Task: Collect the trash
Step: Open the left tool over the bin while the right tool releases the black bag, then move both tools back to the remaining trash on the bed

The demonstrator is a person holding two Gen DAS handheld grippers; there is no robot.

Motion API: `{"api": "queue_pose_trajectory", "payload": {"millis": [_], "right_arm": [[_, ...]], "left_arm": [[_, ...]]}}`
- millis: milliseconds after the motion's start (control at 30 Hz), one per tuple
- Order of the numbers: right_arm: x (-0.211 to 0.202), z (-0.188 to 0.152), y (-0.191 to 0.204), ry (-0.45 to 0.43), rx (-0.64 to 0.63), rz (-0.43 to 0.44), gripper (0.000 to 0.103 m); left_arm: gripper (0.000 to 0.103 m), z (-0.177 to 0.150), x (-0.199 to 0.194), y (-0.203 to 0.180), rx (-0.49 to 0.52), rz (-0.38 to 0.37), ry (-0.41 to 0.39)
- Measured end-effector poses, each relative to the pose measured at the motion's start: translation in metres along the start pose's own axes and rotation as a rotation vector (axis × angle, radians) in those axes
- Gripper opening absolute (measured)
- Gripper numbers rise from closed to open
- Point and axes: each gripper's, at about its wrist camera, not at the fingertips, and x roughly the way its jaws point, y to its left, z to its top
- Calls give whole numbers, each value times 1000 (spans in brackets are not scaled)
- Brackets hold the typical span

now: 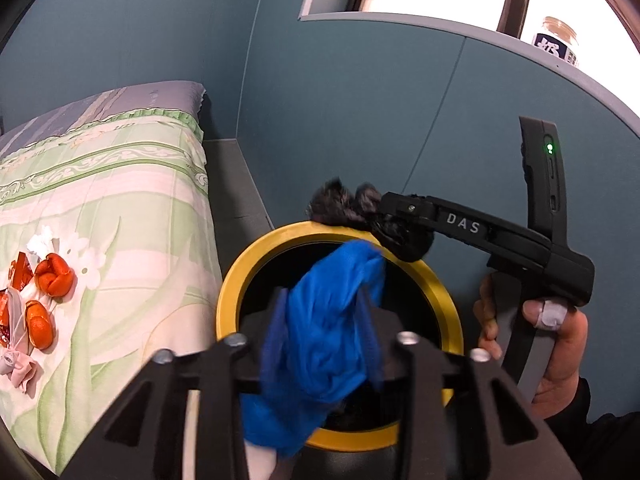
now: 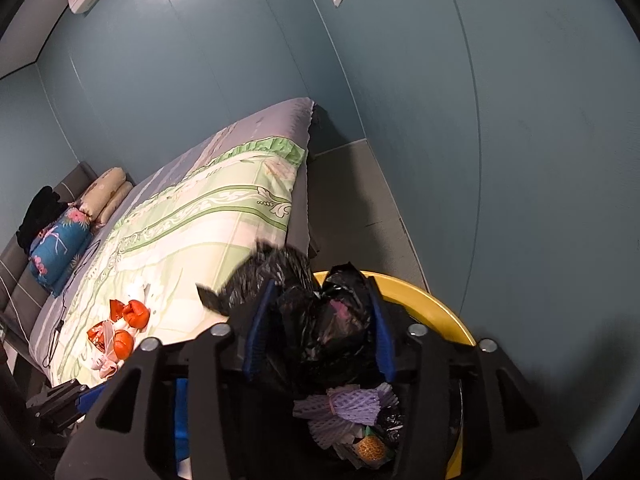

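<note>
Now | left tool (image 1: 326, 316) clamps blue bag (image 1: 320, 340), hanging lengthwise | right tool (image 2: 320, 320) clamps black bag (image 2: 320, 320) over bin (image 1: 444, 292)

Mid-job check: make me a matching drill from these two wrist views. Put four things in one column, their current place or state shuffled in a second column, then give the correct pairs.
Things
1. blue bag
2. black bag
3. orange peels
4. purple foam net

Places or states
A. lying on the bedspread
B. down inside the yellow-rimmed bin
C. pinched in the left tongs over the bin
D. pinched in the right tongs over the bin

Pairs: 1-C, 2-D, 3-A, 4-B
</note>
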Motion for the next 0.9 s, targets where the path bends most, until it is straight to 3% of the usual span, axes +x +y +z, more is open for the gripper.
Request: {"api": "queue_pose_trajectory", "payload": {"millis": [100,233,367,433,900], "right_arm": [[-1,1,0,-6,8,-4,54],[-3,2,1,-13,17,2,63],[-8,4,5,-33,11,12,76],[-10,5,9,-40,3,24,78],[-18,7,65,-90,-137,116,90]], "left_arm": [[48,0,-3,1,-4,-6,-8],[73,-1,-14,3,-15,3,-52],[88,2,-26,11,-14,35,-104],[93,3,-34,16,-19,64,-134],[95,-5,-80,92,-112,211,-208]]}}
